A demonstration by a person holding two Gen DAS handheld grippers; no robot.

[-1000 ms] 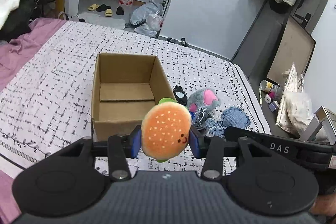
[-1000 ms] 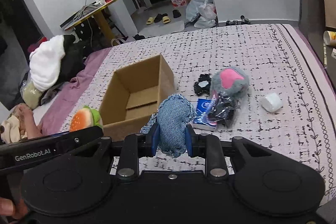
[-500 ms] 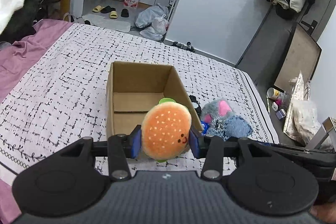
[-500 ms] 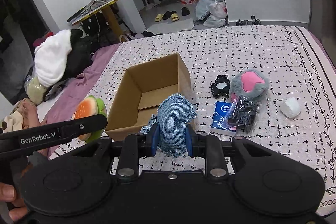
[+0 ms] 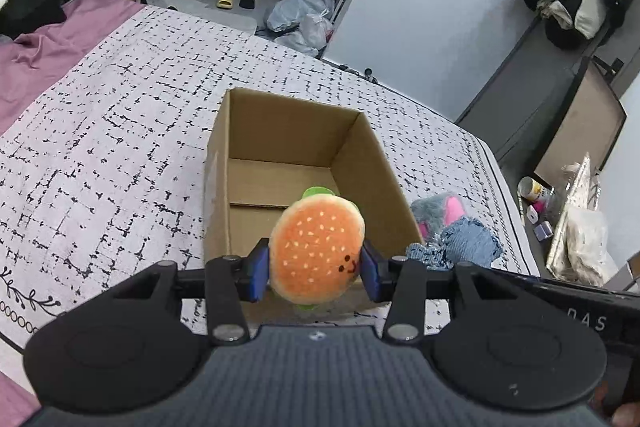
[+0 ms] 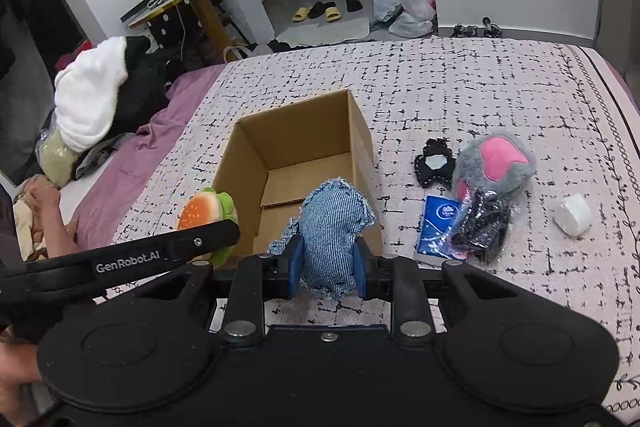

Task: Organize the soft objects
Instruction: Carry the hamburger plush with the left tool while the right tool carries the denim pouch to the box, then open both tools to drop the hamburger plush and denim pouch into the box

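Note:
My left gripper (image 5: 316,273) is shut on an orange hamburger plush (image 5: 318,251), held above the near edge of an open cardboard box (image 5: 360,163) on the bed. The burger also shows in the right wrist view (image 6: 200,213). My right gripper (image 6: 329,269) is shut on a blue denim plush (image 6: 334,235), held at the near right corner of the box (image 6: 304,131). The denim plush also shows in the left wrist view (image 5: 464,243). The box looks empty inside.
Right of the box lie a grey and pink plush (image 6: 498,163), a black clip (image 6: 434,163), a blue tissue pack (image 6: 438,223), a black crinkly bag (image 6: 482,223) and a white roll (image 6: 574,213). Clothes pile (image 6: 92,107) at the bed's left. The bed's edge is at the right.
Both grippers have moved forward toward the box with their plush toys still held. The box now looks nearer and larger in both views.

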